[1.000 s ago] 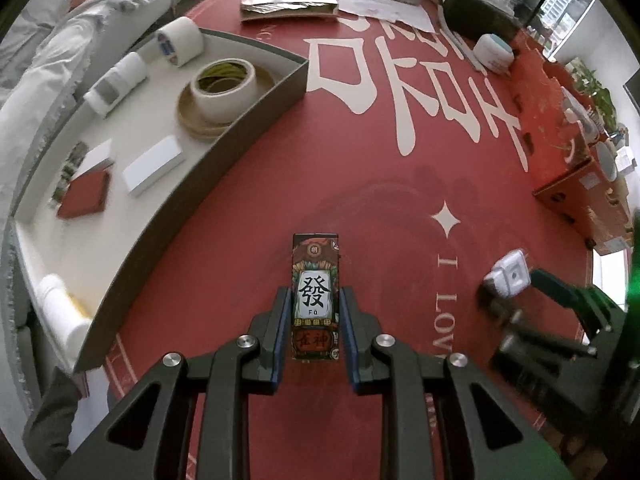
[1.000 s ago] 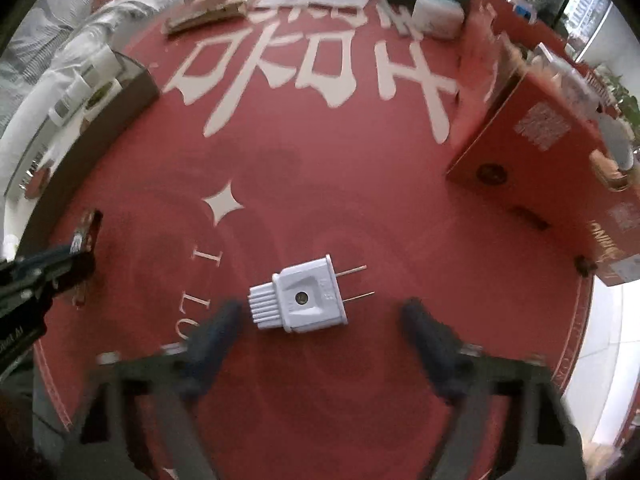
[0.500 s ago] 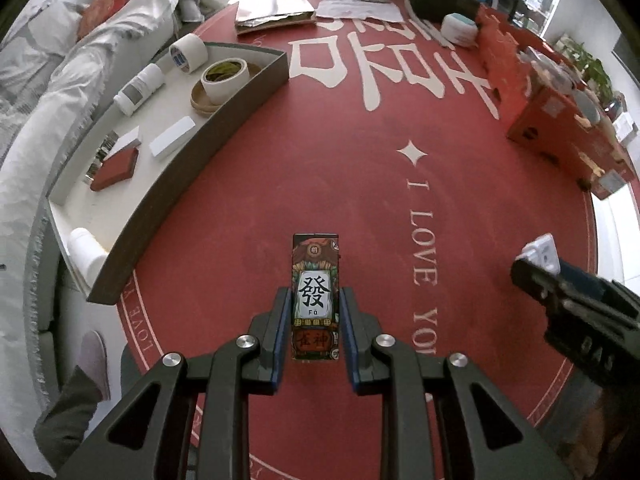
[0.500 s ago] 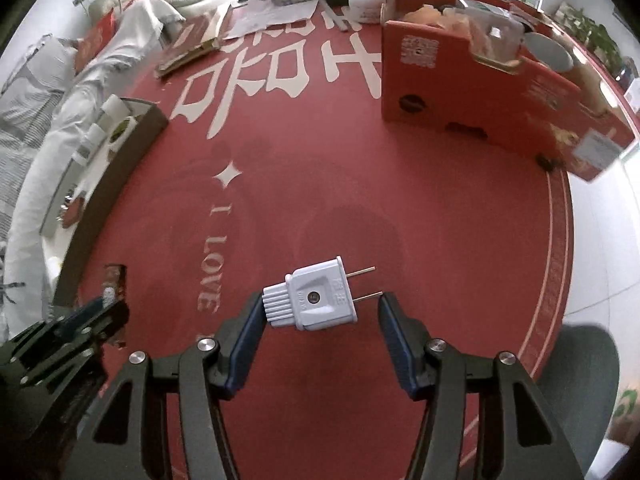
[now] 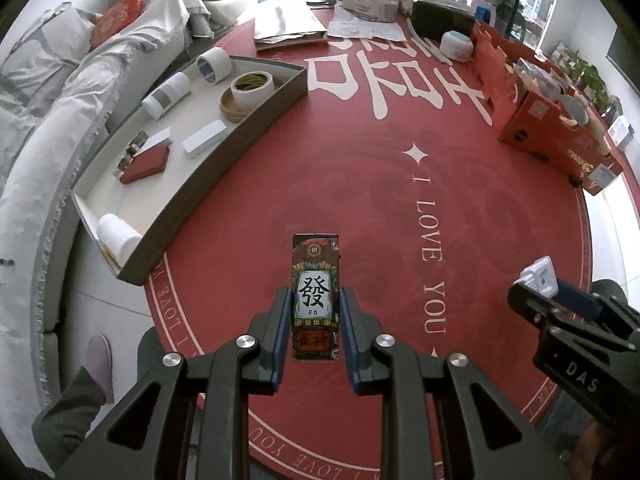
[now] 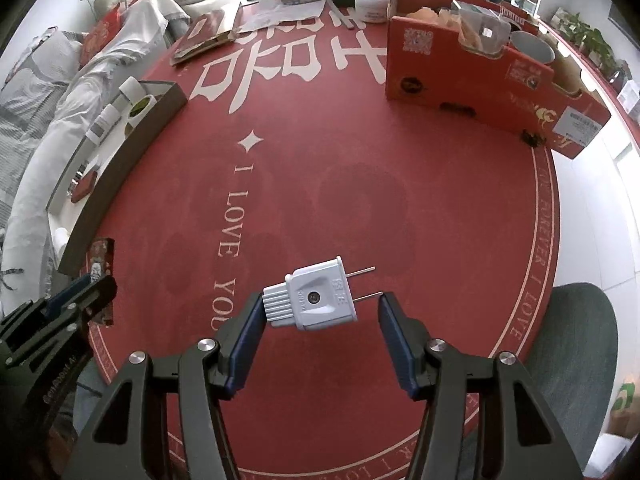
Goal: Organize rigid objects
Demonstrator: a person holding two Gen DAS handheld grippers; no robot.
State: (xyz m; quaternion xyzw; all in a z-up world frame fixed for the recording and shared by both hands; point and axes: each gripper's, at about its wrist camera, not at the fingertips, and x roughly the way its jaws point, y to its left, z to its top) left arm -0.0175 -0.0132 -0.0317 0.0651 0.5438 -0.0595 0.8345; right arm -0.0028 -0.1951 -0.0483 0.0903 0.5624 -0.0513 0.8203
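left claw [image 5: 314,334] pinching mahjong-print box [image 5: 315,296] | right claw [image 6: 322,320] clamping white plug [image 6: 316,299] end-to-end | carry both level to tray [image 5: 224,152], lower before release

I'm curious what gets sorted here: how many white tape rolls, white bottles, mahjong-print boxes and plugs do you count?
White tape rolls: 2
White bottles: 2
Mahjong-print box: 1
White plug: 1
Total: 6

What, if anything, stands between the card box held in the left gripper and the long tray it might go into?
Nothing visible does. The left gripper holds the card box above bare red tablecloth, and only open cloth lies between it and the tray, whose near wall it would need to clear.
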